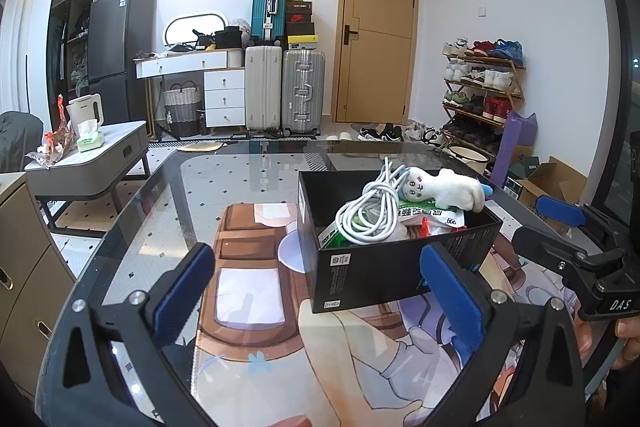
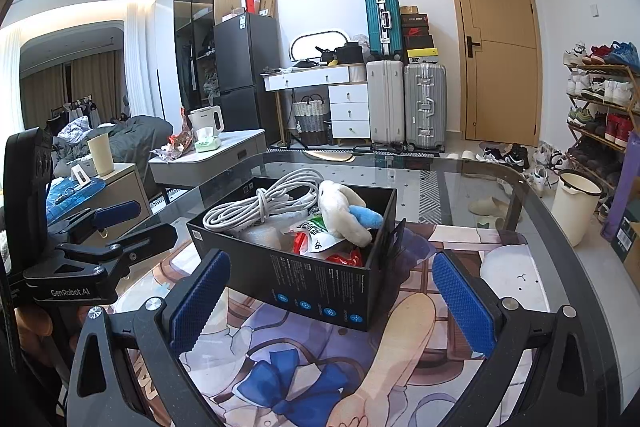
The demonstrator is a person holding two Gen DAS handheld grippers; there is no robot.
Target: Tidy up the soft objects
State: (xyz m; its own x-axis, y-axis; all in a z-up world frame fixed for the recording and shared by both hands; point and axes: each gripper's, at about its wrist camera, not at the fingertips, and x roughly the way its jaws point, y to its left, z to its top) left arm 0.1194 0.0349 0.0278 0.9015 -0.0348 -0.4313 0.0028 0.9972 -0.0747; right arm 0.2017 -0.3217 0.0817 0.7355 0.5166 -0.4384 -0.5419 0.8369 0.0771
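Note:
A black box [image 1: 384,267] [image 2: 320,287] stands on the glass table. In it lie a white plush toy [image 1: 444,189] [image 2: 340,211] with a blue part, a coiled white cable [image 1: 370,215] [image 2: 264,205] and green-and-white snack packets [image 1: 432,215] [image 2: 320,237]. My left gripper [image 1: 320,291] is open just in front of the box, its right pad before the box's near wall. My right gripper [image 2: 334,301] is open too, straddling the box's near corner. Nothing is held by either. Each gripper shows in the other's view [image 1: 576,239] [image 2: 108,227].
A printed cartoon mat [image 1: 256,291] [image 2: 320,367] covers the glass table [image 1: 200,163] [image 2: 480,171]. Beyond the table stand a low grey side table [image 1: 92,155], suitcases [image 1: 284,91], a white bucket [image 2: 576,203] and a shoe rack [image 1: 480,87].

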